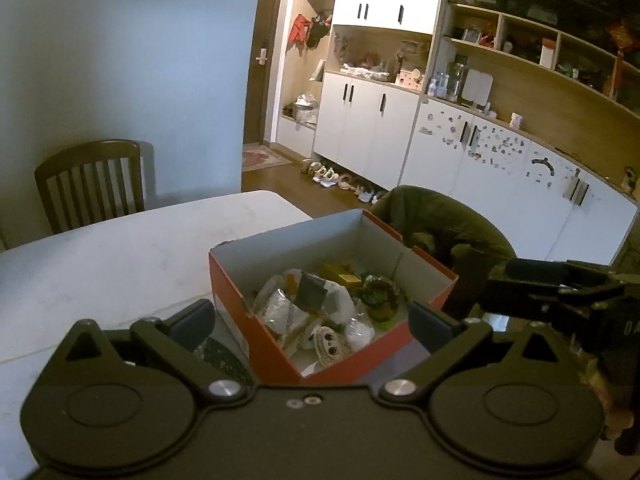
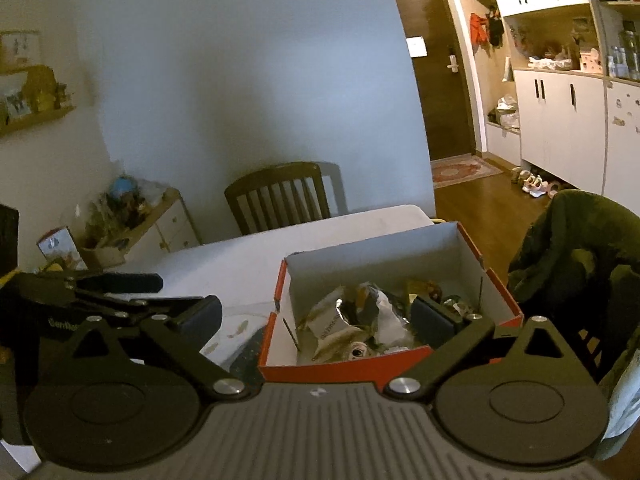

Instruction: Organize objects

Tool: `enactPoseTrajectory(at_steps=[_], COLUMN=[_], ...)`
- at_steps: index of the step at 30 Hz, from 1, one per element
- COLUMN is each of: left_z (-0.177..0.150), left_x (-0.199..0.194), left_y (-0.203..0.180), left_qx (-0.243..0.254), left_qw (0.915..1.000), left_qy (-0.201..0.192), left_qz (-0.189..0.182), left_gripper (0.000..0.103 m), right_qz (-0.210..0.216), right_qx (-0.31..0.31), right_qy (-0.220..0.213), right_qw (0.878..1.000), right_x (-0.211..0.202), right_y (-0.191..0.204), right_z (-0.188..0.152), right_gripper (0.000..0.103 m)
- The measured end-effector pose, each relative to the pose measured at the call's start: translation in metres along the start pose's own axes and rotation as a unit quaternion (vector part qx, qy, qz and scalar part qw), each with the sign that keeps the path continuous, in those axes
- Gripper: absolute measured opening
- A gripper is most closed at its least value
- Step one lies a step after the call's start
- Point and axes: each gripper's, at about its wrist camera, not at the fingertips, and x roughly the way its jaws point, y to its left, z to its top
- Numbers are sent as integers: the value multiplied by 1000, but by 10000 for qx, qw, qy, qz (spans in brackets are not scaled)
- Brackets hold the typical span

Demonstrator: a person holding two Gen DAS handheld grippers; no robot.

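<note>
While both jaws stand wide: nothing is held by either hand-held gripper.
Box: one red cardboard box (image 1: 276,344), open-topped, sits on the white bench (image 1: 120,256) near its edge, beside a chair draped with a green jacket (image 1: 440,220).
Contents: crumpled wrappers (image 2: 352,320), a yellow packet (image 1: 344,274), a small big-eyed toy (image 1: 328,344); the heap is too tangled to count, perhaps six or more pieces.
Left hand-held gripper (image 1: 316,320): fully spread, empty, poised over the box's near corner.
Right hand-held gripper (image 2: 320,318): fully spread, empty, one finger above the contents.
Risk: a finger catching the thin wall could drag the box toward the bench edge.
Risk: the two grippers sit near each other and could collide.
Chairs: two.
</note>
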Motion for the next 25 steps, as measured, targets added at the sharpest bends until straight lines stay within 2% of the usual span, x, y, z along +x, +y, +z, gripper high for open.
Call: enactPoseTrajectory(at_steps=[3,10,25], left_z=[-1,-4,-7], left_x=[-1,1,9], left_y=[0,-2,6], left_qx=[-11,74,138], left_qw=[10000,10000,9998], left_qy=[14,19,143], left_qz=[-10,30,-9], left_gripper=[103,103,103], right_qz=[-79,-583,-703], right_qx=[83,194,246], right_qy=[-87,-114,26], right_qw=[9999,9980,9972], right_x=[-5,-9,-3], right_y=[2,-1,4], right_z=[-1,-6,-15], right_gripper=[103,103,103])
